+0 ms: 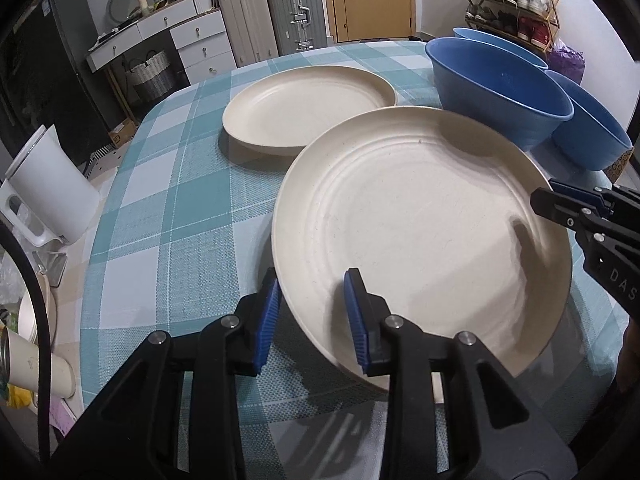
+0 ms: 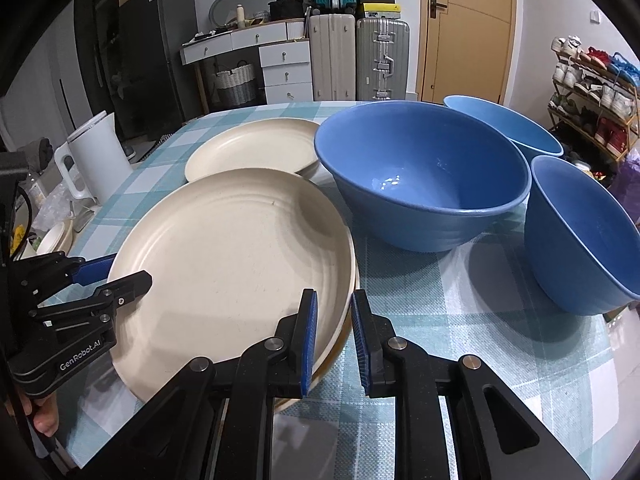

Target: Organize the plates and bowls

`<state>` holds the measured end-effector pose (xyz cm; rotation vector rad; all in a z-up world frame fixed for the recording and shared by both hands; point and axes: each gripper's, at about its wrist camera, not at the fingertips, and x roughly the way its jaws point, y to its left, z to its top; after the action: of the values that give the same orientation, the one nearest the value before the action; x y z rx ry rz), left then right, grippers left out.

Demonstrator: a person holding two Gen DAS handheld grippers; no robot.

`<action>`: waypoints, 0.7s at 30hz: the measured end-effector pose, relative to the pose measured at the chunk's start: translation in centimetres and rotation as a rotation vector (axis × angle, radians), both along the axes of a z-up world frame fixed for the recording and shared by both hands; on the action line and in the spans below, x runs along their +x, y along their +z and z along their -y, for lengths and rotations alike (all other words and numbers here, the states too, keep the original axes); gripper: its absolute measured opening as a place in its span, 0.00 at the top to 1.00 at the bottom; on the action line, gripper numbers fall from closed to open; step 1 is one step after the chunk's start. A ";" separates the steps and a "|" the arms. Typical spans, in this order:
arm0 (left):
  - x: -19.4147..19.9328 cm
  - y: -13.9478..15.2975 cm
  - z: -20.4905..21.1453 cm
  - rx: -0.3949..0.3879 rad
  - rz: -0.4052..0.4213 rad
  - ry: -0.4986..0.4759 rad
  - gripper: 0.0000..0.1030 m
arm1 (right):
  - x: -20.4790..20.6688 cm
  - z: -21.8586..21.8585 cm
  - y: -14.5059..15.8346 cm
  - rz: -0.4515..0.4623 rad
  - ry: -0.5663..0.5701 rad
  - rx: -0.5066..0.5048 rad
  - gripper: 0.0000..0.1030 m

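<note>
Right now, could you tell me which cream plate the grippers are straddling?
The near, larger-looking cream plate, with both gripper pairs at its rim; the far plate lies untouched.

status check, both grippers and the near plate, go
Left hand-held gripper open astride near cream round plate rim. Right hand-held gripper open at opposite rim. Big blue bowl close behind.

Near plate [image 1: 420, 216]: cream, matt, faint concentric ridges, looks like plastic/fibre composite. Far plate [image 1: 308, 116]: same matt cream finish. Big bowl [image 2: 424, 184]: blue, smooth, semi-gloss w/ light glints inside. Tablecloth [image 1: 160, 216]: woven cloth, checked, rough texture. Left gripper [image 1: 312, 320]: black matt plastic, ribbed blue pads [image 1: 268, 320], metal pivot pins.
</note>
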<state>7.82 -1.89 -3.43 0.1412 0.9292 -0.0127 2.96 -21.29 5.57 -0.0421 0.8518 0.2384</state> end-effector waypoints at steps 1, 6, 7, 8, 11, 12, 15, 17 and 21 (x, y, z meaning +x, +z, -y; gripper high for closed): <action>0.0 0.0 0.0 0.003 0.000 -0.001 0.73 | 0.0 0.0 -0.1 -0.002 0.000 0.001 0.82; -0.1 -0.2 0.2 0.013 -0.004 -0.002 0.72 | 0.0 -0.2 -0.4 0.001 0.001 -0.008 0.82; -0.1 -0.3 0.2 0.017 -0.005 -0.003 0.72 | 0.0 -0.3 -0.4 0.003 0.002 -0.014 0.82; -0.1 -0.4 0.3 0.024 -0.007 -0.004 0.72 | 0.0 -0.3 -0.4 0.004 0.002 -0.018 0.82; -0.1 -0.5 0.6 0.048 -0.005 -0.010 0.72 | 0.0 -0.4 -0.6 0.006 0.000 -0.028 0.82; -0.1 -0.5 0.5 0.048 -0.006 -0.013 0.72 | 0.0 -0.4 -0.6 0.007 0.001 -0.029 0.82; 0.0 -0.6 0.2 0.028 -0.011 -0.017 0.71 | 0.0 -0.3 -0.7 0.004 -0.001 -0.028 0.82; 0.1 -0.6 -0.3 -0.005 -0.025 -0.017 0.70 | 0.1 -0.4 -0.7 0.000 -0.002 -0.031 0.82; 0.2 -0.4 -1.2 -0.073 -0.033 -0.014 0.67 | 0.1 -0.1 -0.7 -0.006 0.003 -0.025 0.82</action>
<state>8.04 -0.68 -3.84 0.0797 0.9594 -0.0624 3.09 -21.18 4.91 -0.0655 0.8603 0.2306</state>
